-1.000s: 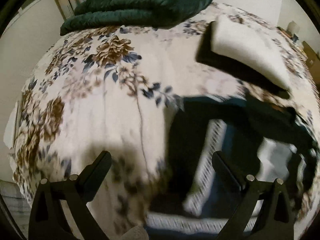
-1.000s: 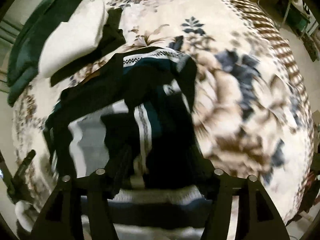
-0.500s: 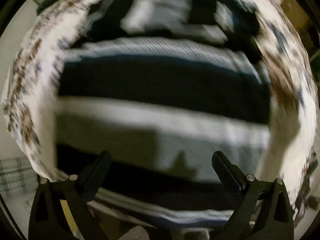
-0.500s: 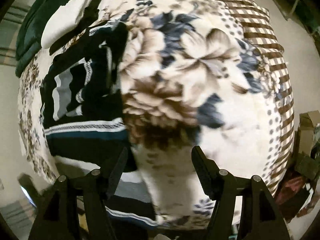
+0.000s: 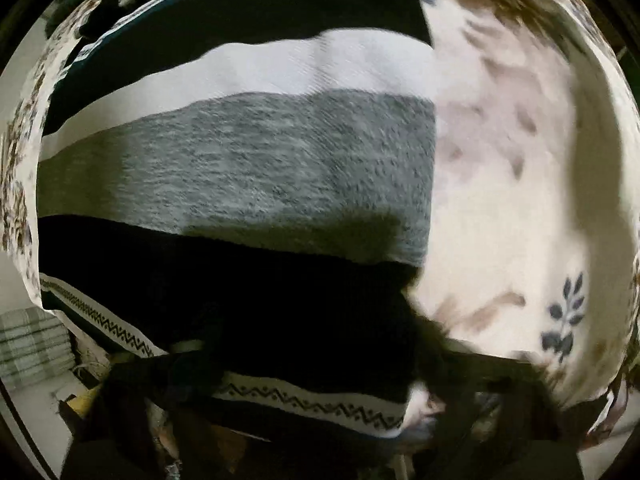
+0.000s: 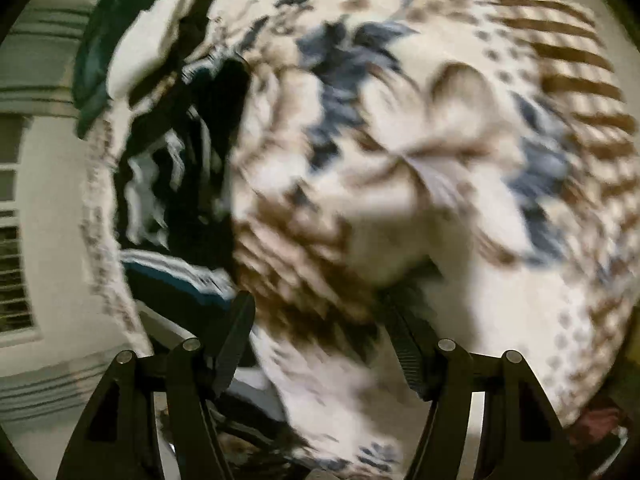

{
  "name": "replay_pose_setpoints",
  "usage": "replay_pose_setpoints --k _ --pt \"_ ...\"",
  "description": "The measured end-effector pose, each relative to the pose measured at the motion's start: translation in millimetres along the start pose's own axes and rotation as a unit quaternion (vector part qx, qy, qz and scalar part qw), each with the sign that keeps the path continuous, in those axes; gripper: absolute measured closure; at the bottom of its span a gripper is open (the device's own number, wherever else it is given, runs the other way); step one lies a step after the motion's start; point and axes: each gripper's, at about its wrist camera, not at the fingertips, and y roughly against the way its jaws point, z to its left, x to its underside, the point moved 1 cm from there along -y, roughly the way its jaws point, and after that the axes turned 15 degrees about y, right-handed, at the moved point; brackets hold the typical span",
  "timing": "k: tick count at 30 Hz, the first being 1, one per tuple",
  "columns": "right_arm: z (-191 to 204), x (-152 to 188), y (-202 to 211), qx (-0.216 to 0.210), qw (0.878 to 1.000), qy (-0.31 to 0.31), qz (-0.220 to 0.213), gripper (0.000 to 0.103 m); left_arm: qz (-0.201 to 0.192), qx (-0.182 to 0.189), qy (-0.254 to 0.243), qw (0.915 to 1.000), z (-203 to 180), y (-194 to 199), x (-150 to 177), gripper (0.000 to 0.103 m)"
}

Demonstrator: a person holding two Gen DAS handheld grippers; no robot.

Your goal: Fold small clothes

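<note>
The striped sweater [image 5: 240, 168] fills the centre and left of the left wrist view, lying on the floral bedspread [image 5: 520, 200]. The left gripper's jaws are lost in dark cloth at the bottom edge, so I cannot tell their state; a blind grab could bunch several layers. The right gripper [image 6: 320, 320] stands wide and empty over the bedspread. One sweater, two grippers, one folded white garment [image 6: 136, 56] at upper left.

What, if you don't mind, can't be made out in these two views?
- Left gripper: left wrist view, its fingers lost in the dark bottom of the frame under the sweater; open or shut unclear.
- Sweater's fold state: right wrist view, motion blur smears it.
- Right gripper: open over the bedspread; blur hides any contact.
</note>
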Motion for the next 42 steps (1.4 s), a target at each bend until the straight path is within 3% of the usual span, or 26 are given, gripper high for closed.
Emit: replay_pose_setpoints --k 1,2,4,8,15,19,24,29,31,33,36,38,39,40,42 --pt "-0.4 -10.1 -3.3 -0.010 1.000 -0.002 -0.003 0.035 -0.002 0.012 0.005 0.9999 2.1 1.7 -3.2 0.077" --pt "-0.9 -25.7 -8.4 -0.025 1.000 -0.006 -0.008 0.035 -0.012 0.015 0.009 0.9998 4.0 6.8 -6.4 0.089" --pt "-0.1 -55.9 -18.3 -0.054 0.998 -0.016 -0.019 0.035 -0.029 0.018 0.010 0.9994 12.1 17.0 -14.5 0.101" --pt "4.0 -104.7 -39.7 -0.093 0.994 -0.041 -0.035 0.035 -0.067 0.029 0.020 0.9971 24.8 44.4 -26.7 0.103" --pt "10.4 -156.8 -84.3 -0.092 0.993 -0.071 -0.019 0.035 -0.084 0.041 0.044 0.9946 48.3 68.8 -35.2 0.103" --pt "13.3 -160.1 -88.9 -0.079 0.995 -0.066 -0.011 0.035 -0.027 0.085 0.063 0.9940 57.1 50.6 -16.6 0.097" --pt "14.9 -143.8 -78.0 -0.071 0.996 -0.050 0.005 0.035 -0.003 0.083 0.044 0.9956 32.7 25.9 6.4 0.067" --pt "6.6 -116.9 -56.7 -0.051 0.998 -0.037 0.021 0.035 0.019 0.101 0.042 0.9938 18.1 8.7 9.8 0.059" --pt "4.1 -105.0 -44.3 -0.038 0.999 -0.028 0.019 0.035 0.021 0.097 0.033 0.9945 8.7 0.1 10.8 0.046" --pt "2.3 -95.7 -35.8 -0.022 0.999 -0.020 0.020 0.035 0.020 0.079 0.019 0.9965 -6.4 -7.9 13.3 0.040" --pt "-1.9 -86.9 -29.7 -0.009 1.000 -0.014 0.024 0.035 0.000 0.053 -0.004 0.9986 -19.7 -8.6 18.5 0.040" --pt "-4.4 -83.6 -28.9 -0.004 1.000 -0.013 0.025 0.035 -0.018 0.048 -0.003 0.9987 -29.2 -1.7 24.5 0.060" --pt "-5.2 -82.7 -29.0 -0.003 1.000 -0.013 0.025 0.035 -0.027 0.038 -0.002 0.9989 -31.3 1.2 24.6 0.082" --pt "-5.1 -82.5 -30.1 -0.004 1.000 -0.014 0.023 0.035 -0.034 0.041 0.002 0.9986 -30.5 5.0 24.8 0.093" --pt "-4.1 -83.1 -33.4 -0.009 1.000 -0.013 0.023 0.035 -0.040 0.052 0.010 0.9978 -26.8 13.4 26.0 0.095"
